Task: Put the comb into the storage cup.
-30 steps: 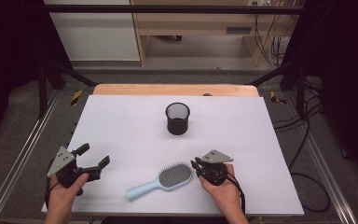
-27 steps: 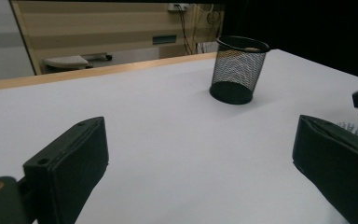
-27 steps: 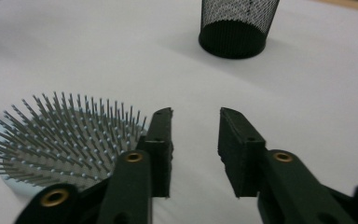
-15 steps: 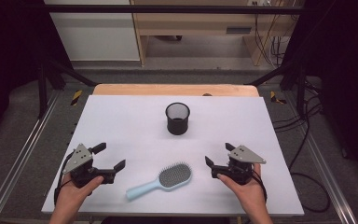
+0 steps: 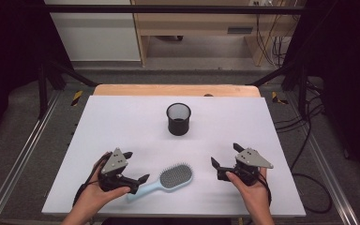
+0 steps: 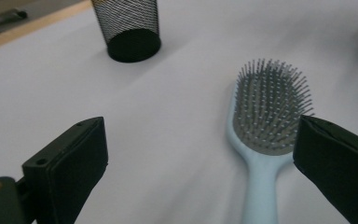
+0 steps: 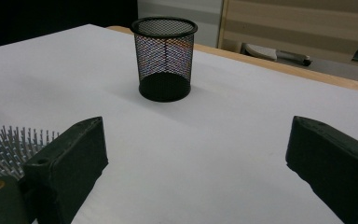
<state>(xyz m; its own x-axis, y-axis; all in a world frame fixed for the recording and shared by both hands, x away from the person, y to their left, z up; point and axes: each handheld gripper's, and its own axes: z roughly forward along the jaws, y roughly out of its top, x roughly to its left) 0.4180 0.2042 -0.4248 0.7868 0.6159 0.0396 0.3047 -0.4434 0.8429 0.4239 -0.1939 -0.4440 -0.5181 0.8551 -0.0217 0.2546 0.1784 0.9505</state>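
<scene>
Hairbrush first: the pale blue plastic paddle hairbrush with the grey bristle pad (image 5: 168,180) lies flat on the white worktop (image 5: 122,122), bristles up, near its 6 o'clock edge, with the handle running off toward 8 o'clock and the head toward 2 o'clock. My left gripper (image 5: 132,167) sits just beside the handle on the 9 o'clock side, its fingers (image 6: 70,163) spread wide; in the left gripper view one finger hangs over the junction of handle and head while the other stands well off over bare worktop, so nothing is pinched. My right gripper (image 5: 226,161) rests near the brush head at about 3 o'clock of it, apart from it, fingers (image 7: 74,154) likewise spread and holding nothing. A black wire-mesh cylindrical cup (image 5: 178,119) stands upright toward 12 o'clock, well apart from both of us. My guess is that the brush is what I am reaching for, perhaps to stand it in that cup. The risks I see: the handle is slim and smooth and lies flat, so closing on it off-centre could skate it across the worktop or spin it instead of lifting it; gripping far from the heavy head could let that end droop and twist in my fingers; and a tall brush dropped carelessly into a light mesh cup might tip it over.
</scene>
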